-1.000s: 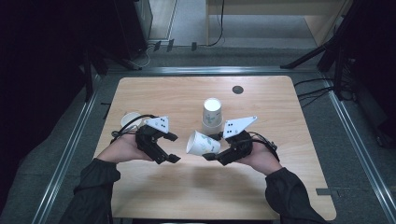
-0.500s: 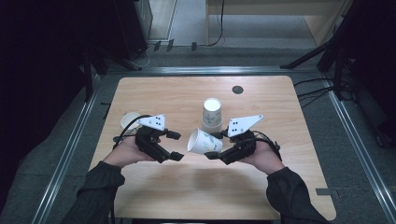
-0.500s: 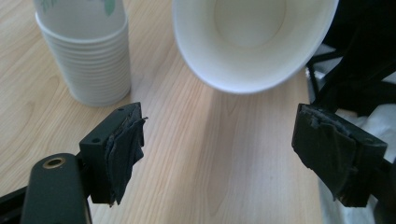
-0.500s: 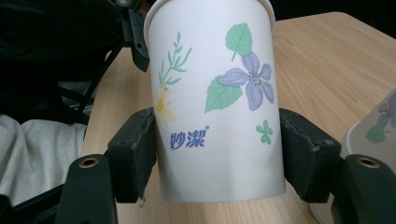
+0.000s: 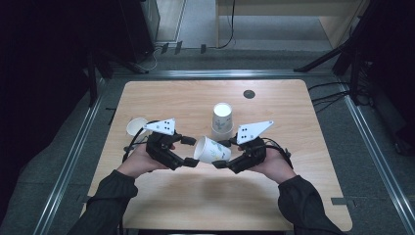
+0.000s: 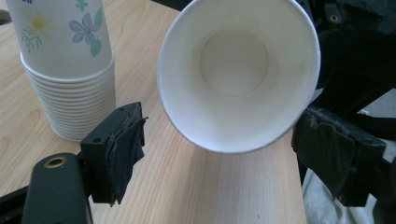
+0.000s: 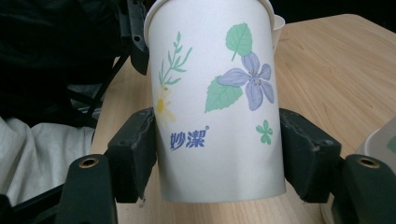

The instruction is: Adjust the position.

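Cup (image 5: pixel 211 150): white paper, printed with flowers, leaves and blue characters; lying on its side above the table (image 5: pixel 303 196), held between the two grippers, mouth turned to the person's left, base to the right. Right gripper (image 5: pixel 221 154): jaws part-closed on the cup's lower wall near the base, both pads pressed flat against the paper, one on each side, as the right gripper view shows; cup (image 7: pixel 217 102) carried by this grip alone. Left gripper (image 5: pixel 190 151): jaws wide apart, facing the cup's open mouth; in the left gripper view the rim (image 6: pixel 239 74) sits between and a little beyond the two pads, neither pad touching it; nothing gripped. Stack (image 5: pixel 222 121): nested cups of the same print, upside down on the table, just behind the held cup and near the right gripper; seen in the left gripper view at the upper left (image 6: pixel 65 70), many rims ringed at its foot. Third cup (image 5: pixel 136 127): white, on the table's left part, just behind the left hand, partly hidden by the gripper's cable. Table: light wood, rounded corners, a small dark round disc (image 5: pixel 249 94) near its far edge
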